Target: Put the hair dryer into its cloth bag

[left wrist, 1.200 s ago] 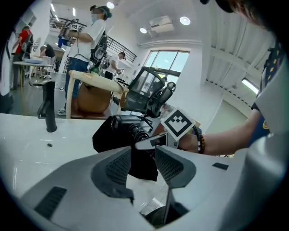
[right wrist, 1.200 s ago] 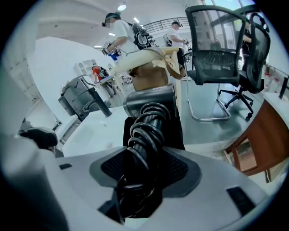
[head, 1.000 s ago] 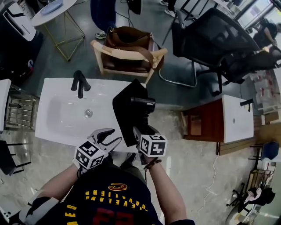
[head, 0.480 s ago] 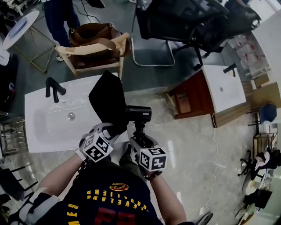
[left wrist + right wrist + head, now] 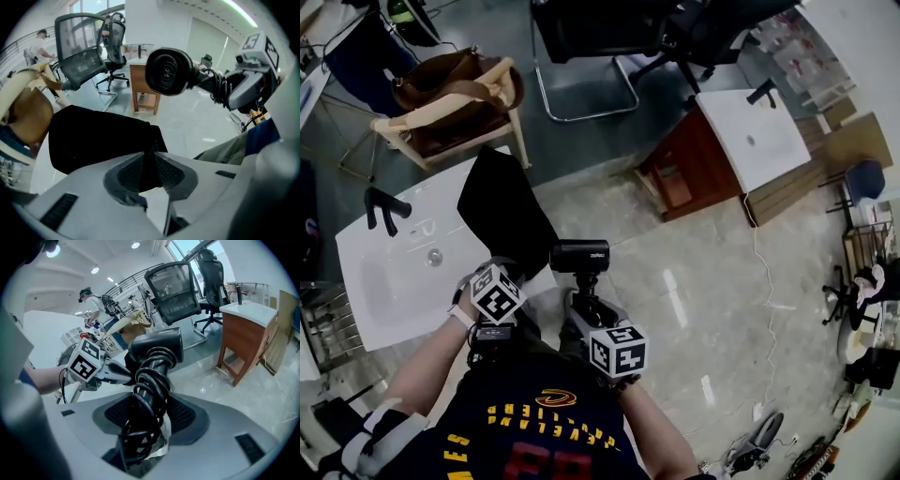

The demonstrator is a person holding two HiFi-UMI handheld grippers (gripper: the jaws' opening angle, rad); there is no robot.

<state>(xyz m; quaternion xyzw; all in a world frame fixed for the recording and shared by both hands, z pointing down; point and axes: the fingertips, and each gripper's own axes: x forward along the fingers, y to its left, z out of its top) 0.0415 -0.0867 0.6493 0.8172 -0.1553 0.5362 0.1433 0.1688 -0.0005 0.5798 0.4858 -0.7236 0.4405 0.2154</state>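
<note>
The left gripper (image 5: 149, 171) has just been closing. Now it pinches one edge of the black cloth bag (image 5: 98, 140) between its two pads. The rest of the bag spreads out past the gripper. In the head view the bag (image 5: 502, 211) hangs over the right end of a white sink (image 5: 384, 281). I cannot tell if it touches the sink.

The right gripper (image 5: 147, 417) is closed on the handle of the black hair dryer (image 5: 157, 350). The black cord (image 5: 145, 394) is wound round and round the handle, so the pads squeeze the cord too. The hair dryer stands up out of the gripper with its fat top part up high. In the left gripper view one round end of the dryer (image 5: 166, 70) faces the camera.

The hair dryer is not in the bag. In the head view it (image 5: 579, 255) is just beside the bag, on the right of it, with the two grippers near each other below.

A black tap (image 5: 384, 206) stands at the far side of the sink. Behind the sink is a wooden chair (image 5: 502, 117) with a brown bag (image 5: 441, 89) on it. A wooden cabinet with a white top (image 5: 741, 141) stands on the shiny floor (image 5: 712, 281) to the right. A black office chair (image 5: 176, 289) is further back.
</note>
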